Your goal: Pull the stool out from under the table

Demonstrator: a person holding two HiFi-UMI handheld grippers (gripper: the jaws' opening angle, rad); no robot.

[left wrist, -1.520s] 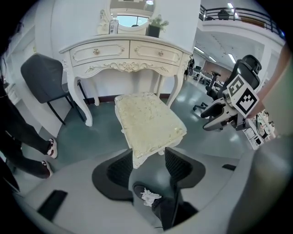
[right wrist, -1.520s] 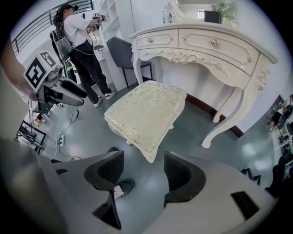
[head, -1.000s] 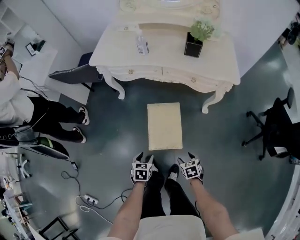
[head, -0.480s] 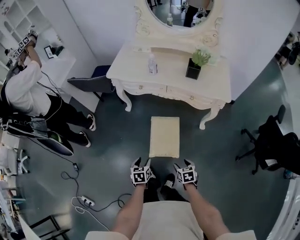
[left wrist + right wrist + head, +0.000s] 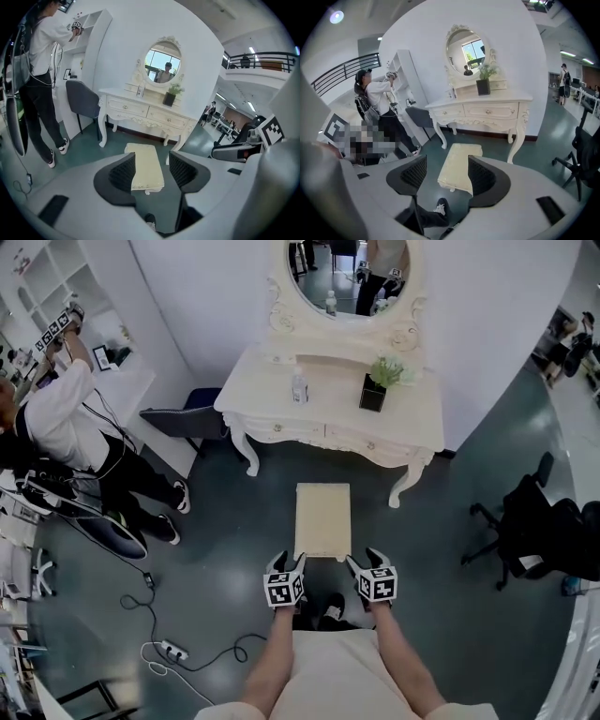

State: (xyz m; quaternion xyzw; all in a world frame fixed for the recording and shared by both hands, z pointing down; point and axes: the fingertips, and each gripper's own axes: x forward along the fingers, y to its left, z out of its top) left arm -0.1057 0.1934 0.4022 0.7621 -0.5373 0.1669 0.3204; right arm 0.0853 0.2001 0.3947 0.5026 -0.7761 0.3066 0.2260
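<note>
The cream rectangular stool (image 5: 322, 519) stands on the dark floor, fully out in front of the cream dressing table (image 5: 281, 416). My left gripper (image 5: 286, 561) and right gripper (image 5: 362, 558) hover side by side at the stool's near end, above it and not touching it. Both are open with nothing between the pads. In the left gripper view the stool (image 5: 146, 161) shows far below, framed by the left gripper (image 5: 152, 165). The right gripper view shows the stool (image 5: 457, 165) the same way past the right gripper (image 5: 447, 169). My shoe (image 5: 438, 206) is just below.
A person (image 5: 66, 432) stands at the left by white shelves, with a dark chair (image 5: 178, 415) beside the table. A black office chair (image 5: 534, 532) is at the right. A cable and power strip (image 5: 171, 649) lie on the floor at lower left. A potted plant (image 5: 373, 388) and a bottle (image 5: 299, 388) sit on the table.
Both grippers have risen together, staying open. The head view has lifted too, so the oval mirror now shows and the stool looks smaller. The stool has not moved.
</note>
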